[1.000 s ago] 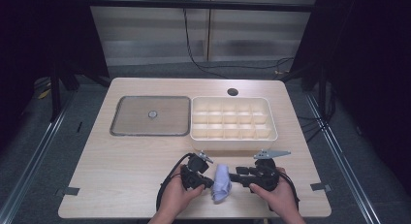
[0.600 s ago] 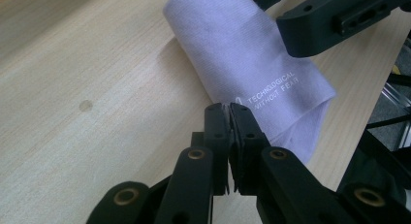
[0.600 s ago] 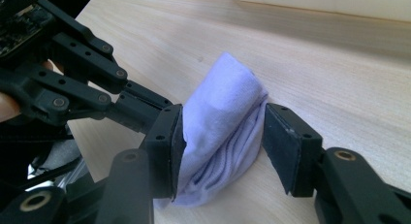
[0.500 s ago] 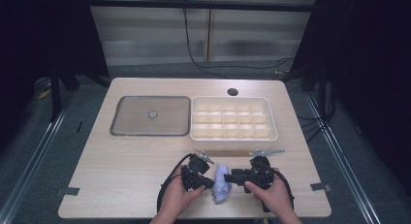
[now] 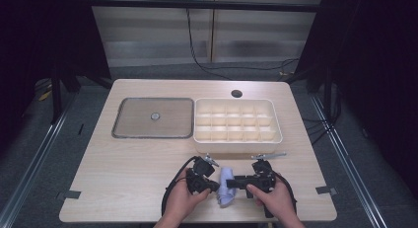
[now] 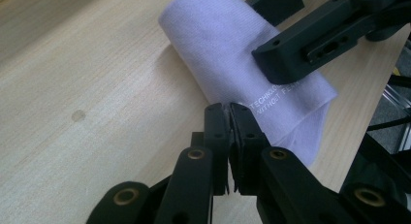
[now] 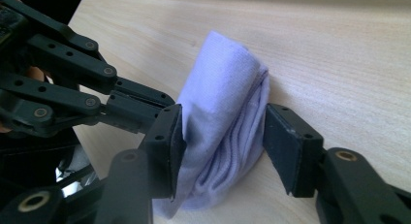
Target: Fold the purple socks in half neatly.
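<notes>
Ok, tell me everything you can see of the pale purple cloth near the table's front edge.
The pale purple cloth is a soft, finely ribbed fabric, folded or rolled into a thick bundle with layered edges showing at one end and small white printed lettering on one face. It lies on the wooden table near the front edge, between the two hands. The left gripper, jaws shut, pinches its edge; the right gripper straddles the bundle, one jaw against the fabric, the other close beside it.

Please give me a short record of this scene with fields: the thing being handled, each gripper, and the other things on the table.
item: folded lavender cloth, on the table near its front edge
left gripper: shut on the cloth's edge
right gripper: jaws around the folded cloth, one pad touching, the other just off it
behind: cream divided tray, compartments empty
left of tray: flat grey lid
</notes>
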Demonstrator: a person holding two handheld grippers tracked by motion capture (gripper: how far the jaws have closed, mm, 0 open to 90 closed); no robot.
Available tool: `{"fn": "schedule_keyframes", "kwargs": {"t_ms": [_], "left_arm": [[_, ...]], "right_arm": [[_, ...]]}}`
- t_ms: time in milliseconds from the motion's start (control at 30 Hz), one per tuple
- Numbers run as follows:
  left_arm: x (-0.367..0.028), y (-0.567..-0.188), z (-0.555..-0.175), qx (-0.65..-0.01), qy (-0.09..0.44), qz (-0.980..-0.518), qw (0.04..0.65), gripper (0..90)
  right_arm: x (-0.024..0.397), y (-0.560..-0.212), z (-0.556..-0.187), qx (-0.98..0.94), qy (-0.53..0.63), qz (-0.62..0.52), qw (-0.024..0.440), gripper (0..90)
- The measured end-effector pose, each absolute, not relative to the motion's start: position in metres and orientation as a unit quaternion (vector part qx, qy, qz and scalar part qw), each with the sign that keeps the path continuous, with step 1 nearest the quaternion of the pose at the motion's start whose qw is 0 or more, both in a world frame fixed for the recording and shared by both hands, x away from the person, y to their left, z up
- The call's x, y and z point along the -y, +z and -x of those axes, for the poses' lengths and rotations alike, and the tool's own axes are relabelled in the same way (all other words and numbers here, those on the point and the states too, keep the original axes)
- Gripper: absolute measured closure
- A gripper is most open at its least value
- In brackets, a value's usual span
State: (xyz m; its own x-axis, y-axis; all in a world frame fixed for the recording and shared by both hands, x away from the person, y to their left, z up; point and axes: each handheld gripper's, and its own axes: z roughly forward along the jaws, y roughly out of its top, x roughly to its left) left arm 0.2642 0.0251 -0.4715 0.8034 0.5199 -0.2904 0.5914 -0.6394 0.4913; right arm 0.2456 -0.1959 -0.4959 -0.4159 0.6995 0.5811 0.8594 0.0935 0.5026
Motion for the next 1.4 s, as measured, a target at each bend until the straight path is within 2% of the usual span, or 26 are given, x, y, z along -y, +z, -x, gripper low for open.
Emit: {"fn": "schedule_keyframes", "kwargs": {"t_ms": [333, 533, 700, 1133, 1400], "left_arm": [[-0.024, -0.473, -0.264, -0.308, -0.061, -0.903, 0.294, 86.6], [-0.022, -0.475, -0.263, -0.310, -0.063, -0.901, 0.298, 86.2], [-0.024, -0.475, -0.264, -0.310, -0.060, -0.902, 0.295, 84.9], [-0.050, -0.473, -0.270, -0.318, -0.031, -0.895, 0.310, 63.6], [-0.068, -0.474, -0.277, -0.309, -0.009, -0.894, 0.326, 44.4]], "right_arm": [[0.194, -0.500, -0.245, 0.729, -0.406, 0.540, 0.107, 56.7], [0.194, -0.500, -0.244, 0.721, -0.404, 0.550, 0.119, 67.9], [0.194, -0.498, -0.247, 0.719, -0.394, 0.558, 0.130, 72.4], [0.201, -0.488, -0.255, 0.727, -0.376, 0.559, 0.136, 74.4], [0.202, -0.483, -0.259, 0.729, -0.369, 0.560, 0.138, 74.5]]}}
